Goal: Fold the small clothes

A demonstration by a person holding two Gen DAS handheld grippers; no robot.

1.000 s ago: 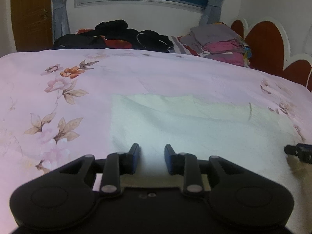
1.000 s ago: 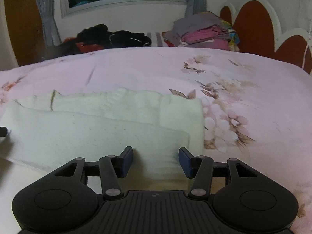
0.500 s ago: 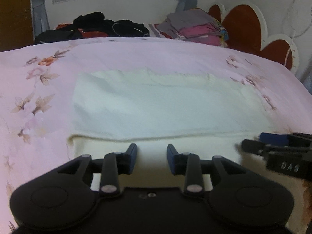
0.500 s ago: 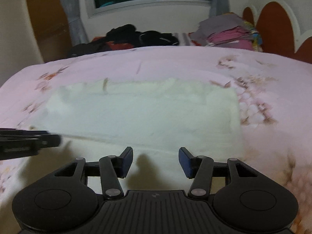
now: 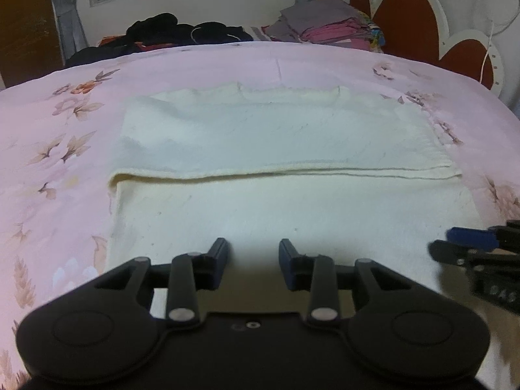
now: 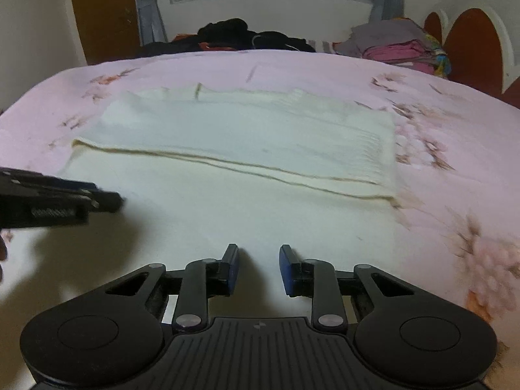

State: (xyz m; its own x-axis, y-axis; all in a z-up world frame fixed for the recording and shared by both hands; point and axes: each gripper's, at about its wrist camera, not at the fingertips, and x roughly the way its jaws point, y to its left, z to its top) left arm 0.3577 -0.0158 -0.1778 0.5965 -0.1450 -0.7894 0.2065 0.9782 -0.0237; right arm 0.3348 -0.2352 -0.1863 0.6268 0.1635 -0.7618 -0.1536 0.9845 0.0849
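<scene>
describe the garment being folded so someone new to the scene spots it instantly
On the pink floral bedspread, nearest the cameras, lies the cream knit garment, flat, one layer's edge crossing its middle. It is the only pale item; other clothes sit heaped by the window.

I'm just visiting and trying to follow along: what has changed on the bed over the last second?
Both claws drew back toward the near edge of the cream garment, so its whole folded shape now shows. The right claw is closing with only cloth beneath it, nothing pinched; the left claw holds nothing. The garment stayed folded flat on the pink floral bedspread, and the clothes piles behind did not move.
</scene>
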